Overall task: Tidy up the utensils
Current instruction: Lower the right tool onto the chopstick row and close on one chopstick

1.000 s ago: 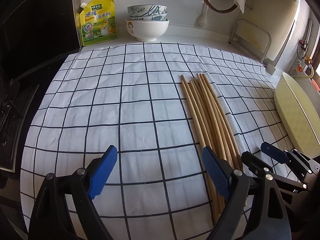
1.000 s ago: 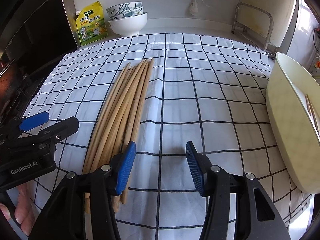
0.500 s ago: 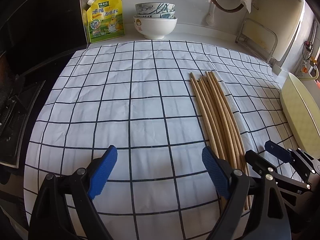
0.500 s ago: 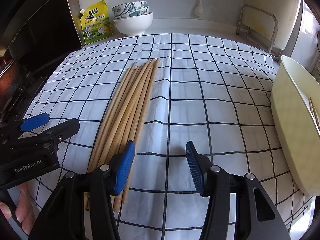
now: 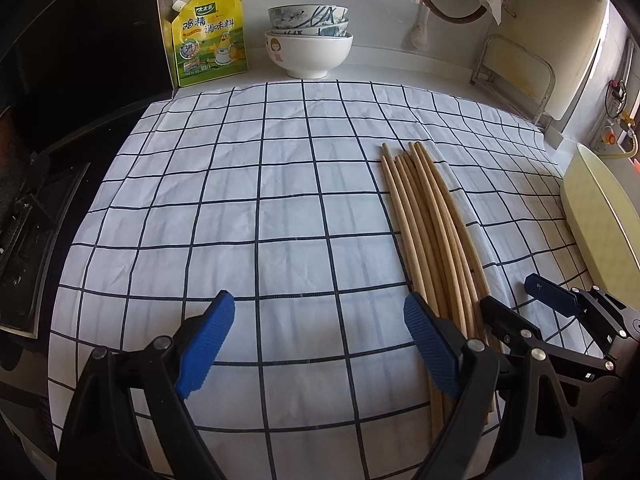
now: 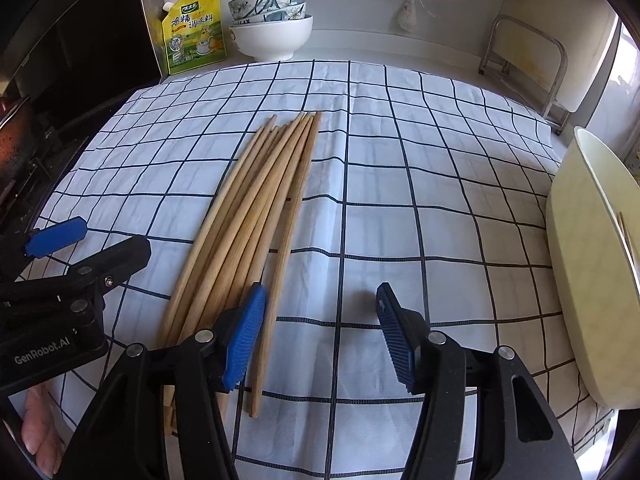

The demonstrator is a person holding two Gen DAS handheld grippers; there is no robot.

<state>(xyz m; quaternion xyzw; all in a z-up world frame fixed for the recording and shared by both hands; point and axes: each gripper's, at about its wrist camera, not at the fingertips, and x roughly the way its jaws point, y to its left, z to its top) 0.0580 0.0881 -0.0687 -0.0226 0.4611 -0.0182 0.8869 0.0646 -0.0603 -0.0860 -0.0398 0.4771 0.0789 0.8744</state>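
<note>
Lying bundled on the checked cloth (image 6: 400, 208) over the desk, the chopsticks (image 6: 256, 216) await sorting; at least 1 already sits in the cream tray (image 6: 592, 280). Left hand-held gripper (image 5: 316, 344) and right hand-held gripper (image 6: 320, 332) both gape empty.

left gripper (image 5: 318, 344) angled downward, jaws wide apart, right gripper (image 6: 320, 336) beside it, jaws parted, both empty
</note>
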